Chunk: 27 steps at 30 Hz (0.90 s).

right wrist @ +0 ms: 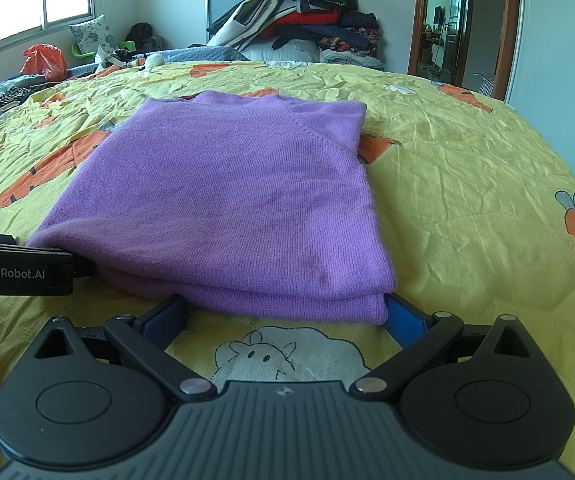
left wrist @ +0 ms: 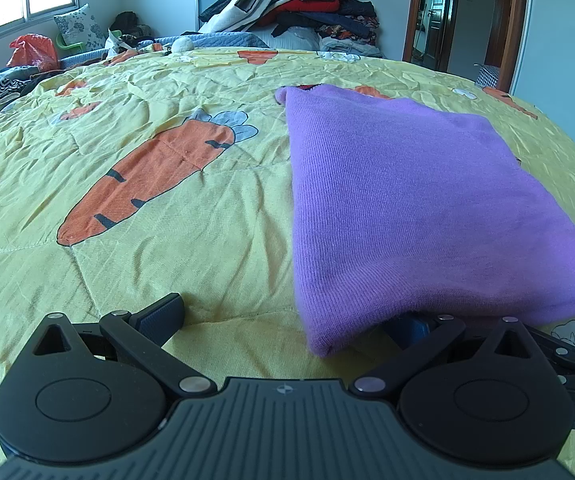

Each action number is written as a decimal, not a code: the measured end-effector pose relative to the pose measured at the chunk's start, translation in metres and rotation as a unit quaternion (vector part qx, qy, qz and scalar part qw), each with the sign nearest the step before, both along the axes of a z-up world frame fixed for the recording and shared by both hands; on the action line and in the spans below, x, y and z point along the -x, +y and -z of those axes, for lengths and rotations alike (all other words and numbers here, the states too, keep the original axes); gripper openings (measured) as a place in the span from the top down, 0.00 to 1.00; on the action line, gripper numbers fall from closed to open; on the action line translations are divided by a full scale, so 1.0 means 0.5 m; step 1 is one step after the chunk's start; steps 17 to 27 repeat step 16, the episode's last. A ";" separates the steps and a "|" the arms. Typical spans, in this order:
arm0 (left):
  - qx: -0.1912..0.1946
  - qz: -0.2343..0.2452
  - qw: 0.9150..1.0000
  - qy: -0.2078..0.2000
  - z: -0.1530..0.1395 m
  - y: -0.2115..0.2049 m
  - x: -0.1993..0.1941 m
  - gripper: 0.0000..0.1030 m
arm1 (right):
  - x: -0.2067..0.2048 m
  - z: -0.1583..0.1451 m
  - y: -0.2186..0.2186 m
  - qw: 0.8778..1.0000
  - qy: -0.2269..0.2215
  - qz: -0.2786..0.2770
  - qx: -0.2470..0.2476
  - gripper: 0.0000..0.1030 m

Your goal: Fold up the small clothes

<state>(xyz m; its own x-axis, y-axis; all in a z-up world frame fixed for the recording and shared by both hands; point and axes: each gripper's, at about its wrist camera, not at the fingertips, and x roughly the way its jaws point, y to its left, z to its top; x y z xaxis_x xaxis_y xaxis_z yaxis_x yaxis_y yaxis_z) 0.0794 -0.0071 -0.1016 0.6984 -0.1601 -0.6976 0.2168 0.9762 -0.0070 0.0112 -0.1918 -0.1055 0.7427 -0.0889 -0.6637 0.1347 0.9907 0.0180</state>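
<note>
A purple knit sweater (right wrist: 231, 200) lies folded in layers on the yellow carrot-print bedspread (right wrist: 467, 184). It also shows in the left wrist view (left wrist: 399, 200), to the right. My left gripper (left wrist: 287, 316) is open at the sweater's near left corner; its right finger is hidden under the fabric. My right gripper (right wrist: 283, 312) is open, its fingers (right wrist: 403, 320) straddling the sweater's near folded edge. The left gripper's body (right wrist: 19, 268) shows at the left edge of the right wrist view.
A tall pile of clothes (right wrist: 303, 12) sits at the head of the bed. An orange bag (right wrist: 45, 62), a pillow (right wrist: 93, 34) and clutter lie at the far left under the window. A doorway (right wrist: 447, 20) opens at the right.
</note>
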 end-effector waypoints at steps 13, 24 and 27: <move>0.001 -0.001 1.000 -0.001 0.001 0.000 0.002 0.00 | 0.000 0.000 0.000 1.000 0.000 0.000 0.000 0.00; 0.001 0.002 1.000 -0.002 0.000 -0.003 -0.001 0.00 | 0.000 0.000 0.000 1.000 0.000 0.000 0.000 0.00; 0.001 0.002 1.000 -0.002 0.000 -0.003 -0.001 0.00 | 0.000 0.000 0.000 1.000 0.000 0.000 0.000 0.00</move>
